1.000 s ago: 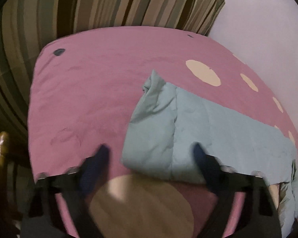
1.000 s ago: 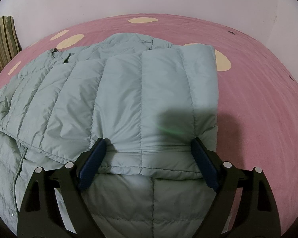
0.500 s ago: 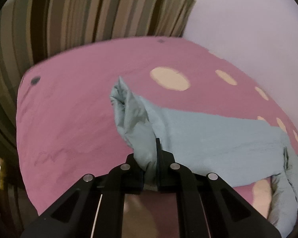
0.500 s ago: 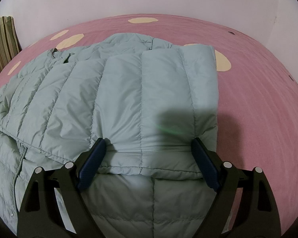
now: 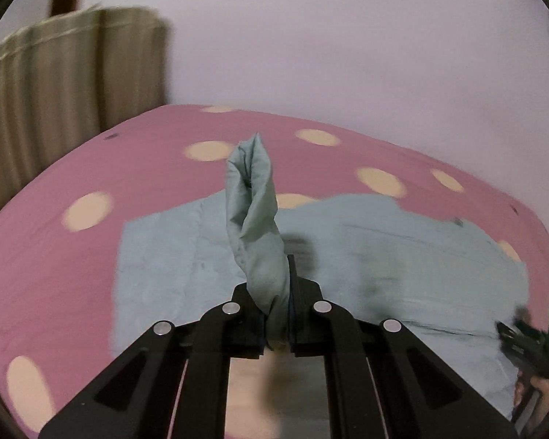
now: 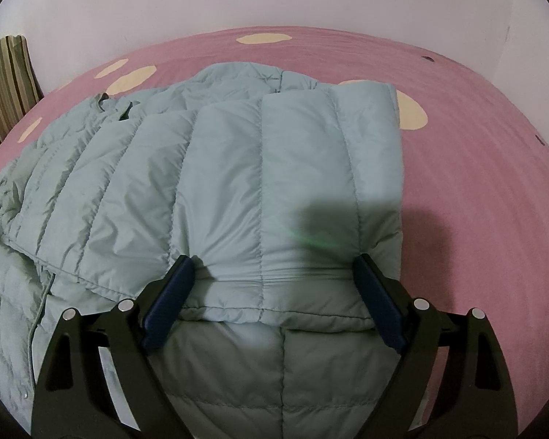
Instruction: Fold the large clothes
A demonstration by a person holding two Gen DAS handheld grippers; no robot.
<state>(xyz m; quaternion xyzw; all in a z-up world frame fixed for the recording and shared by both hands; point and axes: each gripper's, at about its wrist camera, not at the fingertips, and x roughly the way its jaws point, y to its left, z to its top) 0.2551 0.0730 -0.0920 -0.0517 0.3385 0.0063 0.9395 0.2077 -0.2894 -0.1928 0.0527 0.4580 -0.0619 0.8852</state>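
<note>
Pale green quilted jacket (image 6: 260,190) spread over the pink spotted bedsheet (image 6: 475,168), filling the centre and left of the right wrist view and the middle band of the left wrist view

Left gripper (image 5: 277,314) clamped tight on a bunched end of the jacket, probably a sleeve (image 5: 254,219), rising as a twisted column from lower centre of the frame toward the middle. Pinched at the end so the rest of the sleeve trails behind and can be swung over the body in one sweep. Blur across the left wrist view fits a carry under way

Right gripper (image 6: 274,292) parked low in its frame with tongs wide apart, one blue pad (image 6: 170,292) at lower left and the other at lower right, straddling the folded edge of the jacket without squeezing it. Likely resting there to pin the earlier fold flat, so pulling on the sleeve does not drag the layers apart. Same gripper visible at the far right edge of the left wrist view with a green light, a bit of the person's hand (image 5: 541,397) beneath it

Next move, judged from this: lay the sleeve across the torso, let go, smooth. Risk: slippery padded fabric springing open or sliding once released

Striped curtain (image 5: 66,84) at upper left, plain wall behind the bed
</note>
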